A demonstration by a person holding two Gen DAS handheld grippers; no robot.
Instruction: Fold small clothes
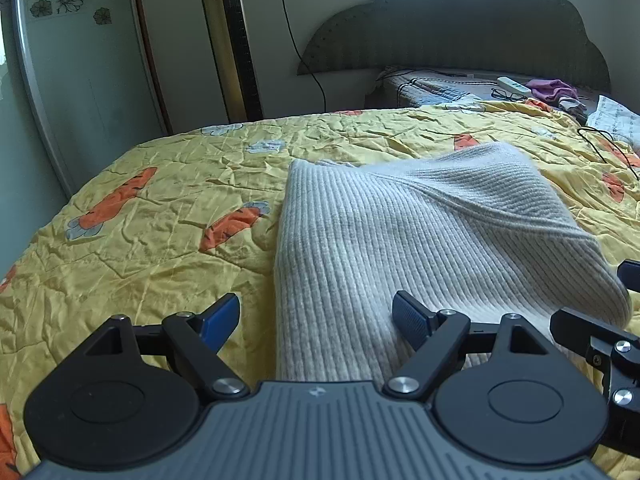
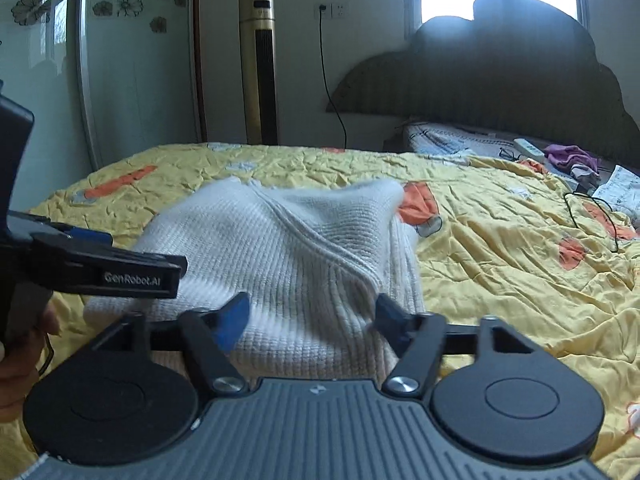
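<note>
A pale grey ribbed knit garment [image 1: 400, 232] lies folded on the yellow carrot-print quilt [image 1: 160, 216]; its top layer forms a diagonal fold. My left gripper [image 1: 320, 316] is open and empty, just above the garment's near left edge, its right finger over the knit. In the right wrist view the same garment [image 2: 288, 248] looks white. My right gripper [image 2: 312, 316] is open and empty above the garment's near edge. The left gripper's body [image 2: 100, 268] shows at the left of that view, and the right gripper's finger [image 1: 592, 332] at the right of the left view.
A gold tower fan [image 1: 232, 40] and a mirrored wardrobe door [image 1: 60, 80] stand beyond the bed. At the headboard [image 1: 480, 28] end lie a remote [image 1: 514, 86], glasses [image 1: 508, 95], purple cloth [image 1: 554, 90], papers and a black cable [image 1: 608, 148].
</note>
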